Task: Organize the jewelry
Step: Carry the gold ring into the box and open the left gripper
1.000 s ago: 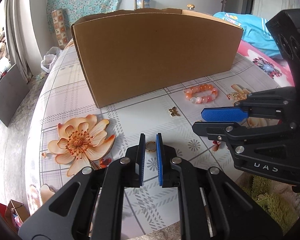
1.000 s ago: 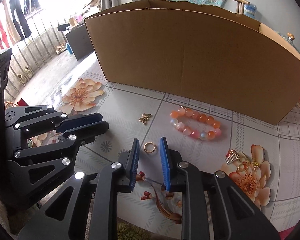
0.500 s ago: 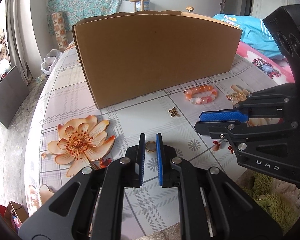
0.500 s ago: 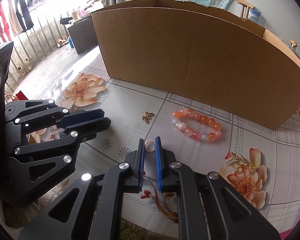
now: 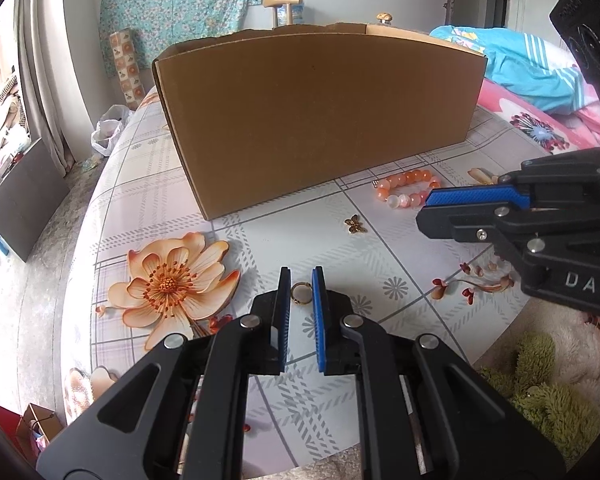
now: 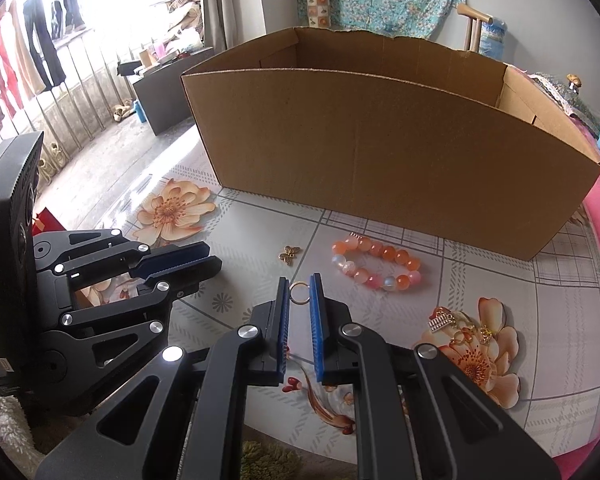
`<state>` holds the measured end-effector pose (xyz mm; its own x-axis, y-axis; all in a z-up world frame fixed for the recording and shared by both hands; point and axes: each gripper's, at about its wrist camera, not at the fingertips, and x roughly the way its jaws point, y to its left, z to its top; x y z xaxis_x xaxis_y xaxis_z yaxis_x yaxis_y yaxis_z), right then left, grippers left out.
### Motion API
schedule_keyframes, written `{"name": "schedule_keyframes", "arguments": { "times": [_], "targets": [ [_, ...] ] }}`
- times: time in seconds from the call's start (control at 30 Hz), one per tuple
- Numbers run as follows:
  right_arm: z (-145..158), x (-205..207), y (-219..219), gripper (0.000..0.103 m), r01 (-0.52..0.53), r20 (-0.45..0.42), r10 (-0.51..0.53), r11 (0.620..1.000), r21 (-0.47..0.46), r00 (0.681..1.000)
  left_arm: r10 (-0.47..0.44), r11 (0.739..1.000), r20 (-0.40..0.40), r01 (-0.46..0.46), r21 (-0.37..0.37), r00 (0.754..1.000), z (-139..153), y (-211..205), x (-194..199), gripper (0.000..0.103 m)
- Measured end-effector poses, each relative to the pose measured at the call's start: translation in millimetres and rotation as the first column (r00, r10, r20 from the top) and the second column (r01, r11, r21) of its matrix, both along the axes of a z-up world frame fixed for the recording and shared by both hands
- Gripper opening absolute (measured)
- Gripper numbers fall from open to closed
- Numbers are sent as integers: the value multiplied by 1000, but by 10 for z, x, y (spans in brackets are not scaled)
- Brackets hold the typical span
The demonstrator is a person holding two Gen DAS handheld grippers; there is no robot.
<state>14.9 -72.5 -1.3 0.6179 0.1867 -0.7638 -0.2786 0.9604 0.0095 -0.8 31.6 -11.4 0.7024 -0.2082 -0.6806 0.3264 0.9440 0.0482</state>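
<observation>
The right tool (image 6: pixel 298 294) pinches a gold ring (image 6: pixel 299 293) at its pad tips (clear of the tabletop (image 6: pixel 480 264)); the left tool (image 5: pixel 301 290), narrow, holds another gold ring (image 5: pixel 301 293).

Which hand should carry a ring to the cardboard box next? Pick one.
Right, probably. The right gripper pinches a gold ring, and its camera looks over the cardboard box rim. The left gripper, shut on a second ring, sees only the front wall.
</observation>
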Motion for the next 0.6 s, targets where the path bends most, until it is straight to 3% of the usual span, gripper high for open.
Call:
{"name": "schedule_keyframes", "arguments": {
  "times": [0.2,0.43,0.53,0.6],
  "targets": [
    [294,-32,-121,10,-4,44,2,999,51,999,-2,999,81,5,-40,997,396,120,-73,9],
    [1016,121,-290,10,-67,228,40,991,112,973,-44,991,253,75,-113,967,1132,218,102,9],
    [1178,360,-379,10,-70,245,43,992,106,969,-61,983,235,99,-153,970,1281,179,410,9],
    [1208,587,-437,10,-62,214,38,992,108,976,-68,977,182,102,-186,981,1304,120,692,9]
  ]
}}
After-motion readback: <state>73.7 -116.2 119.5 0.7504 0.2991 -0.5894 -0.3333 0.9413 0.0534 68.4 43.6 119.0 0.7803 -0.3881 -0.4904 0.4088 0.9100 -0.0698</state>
